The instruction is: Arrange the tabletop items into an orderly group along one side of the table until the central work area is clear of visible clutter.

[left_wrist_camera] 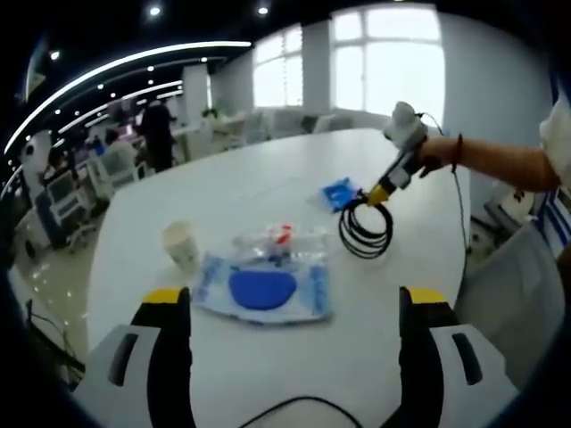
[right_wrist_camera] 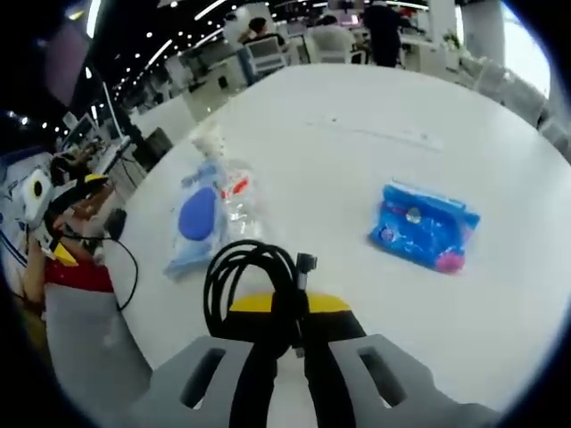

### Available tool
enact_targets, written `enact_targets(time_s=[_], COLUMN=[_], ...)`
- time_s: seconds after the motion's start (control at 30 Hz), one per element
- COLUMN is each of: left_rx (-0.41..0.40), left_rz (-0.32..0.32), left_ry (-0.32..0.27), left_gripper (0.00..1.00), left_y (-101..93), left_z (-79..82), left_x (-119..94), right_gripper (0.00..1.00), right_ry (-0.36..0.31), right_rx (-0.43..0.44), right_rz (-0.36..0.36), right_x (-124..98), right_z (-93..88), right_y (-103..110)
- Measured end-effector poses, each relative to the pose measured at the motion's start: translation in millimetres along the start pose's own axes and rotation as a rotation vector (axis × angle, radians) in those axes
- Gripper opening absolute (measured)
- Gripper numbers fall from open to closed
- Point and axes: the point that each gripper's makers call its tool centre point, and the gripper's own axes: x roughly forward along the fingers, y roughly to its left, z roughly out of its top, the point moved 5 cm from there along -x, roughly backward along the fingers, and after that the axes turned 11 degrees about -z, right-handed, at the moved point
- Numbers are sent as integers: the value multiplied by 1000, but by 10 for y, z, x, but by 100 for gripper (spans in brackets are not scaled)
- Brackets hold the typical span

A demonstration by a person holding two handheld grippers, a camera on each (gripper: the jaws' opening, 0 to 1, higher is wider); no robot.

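The worktop [left_wrist_camera: 268,178] is a big white slab with rounded corners, smooth and faintly glossy. On it, seen from the left gripper view, lies a flat clear plastic bag [left_wrist_camera: 263,287] with a dark blue oval inside and pale blue printed edges, soft and slightly crinkled, close in front of the left gripper [left_wrist_camera: 295,308]. Touching the bag's far edge is a clear crumpled plastic packet [left_wrist_camera: 278,242] with a red patch showing through. In the right gripper view the same bag [right_wrist_camera: 198,218] and the packet [right_wrist_camera: 237,198] sit side by side left of centre.

The coiled black cable [left_wrist_camera: 364,230] is a loose ring of thin, rubbery loops hanging from the right gripper [left_wrist_camera: 378,195] and touching the worktop beside a small bright blue foil pouch [left_wrist_camera: 338,193]. In the right gripper view the cable [right_wrist_camera: 250,276] loops up over the right gripper [right_wrist_camera: 285,334], whose fingers are pinched on its strands; the blue pouch [right_wrist_camera: 423,226], wrinkled and shiny, lies to the right, well apart from the bag.

A white paper cup [left_wrist_camera: 181,245] stands upright just beside the bag's left corner.

The left gripper's fingers are spread wide with nothing between them.
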Motion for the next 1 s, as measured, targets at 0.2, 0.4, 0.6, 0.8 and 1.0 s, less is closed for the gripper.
enact_targets(time_s=[0.2, 0.4, 0.6, 0.8, 1.0], left_rx=[-9, -12, -27, -30, -33], left_rz=[7, 12, 8, 17, 21], left_ry=[4, 11, 5, 12, 23], left_gripper=[94, 94, 94, 94, 93], left_y=[29, 37, 43, 70, 91], left_z=[-29, -44, -47, -56, -86], left_x=[-21, -22, -4, -1, -6], right_gripper=[9, 9, 9, 10, 10], right_ry=[16, 50, 76, 85, 125], right_rx=[10, -3, 47, -61, -77], right_rz=[5, 24, 68, 6, -23], right_x=[41, 136, 250, 382, 530], right_z=[21, 39, 68, 109, 79], right_y=[-111, -196, -271, -369, -404])
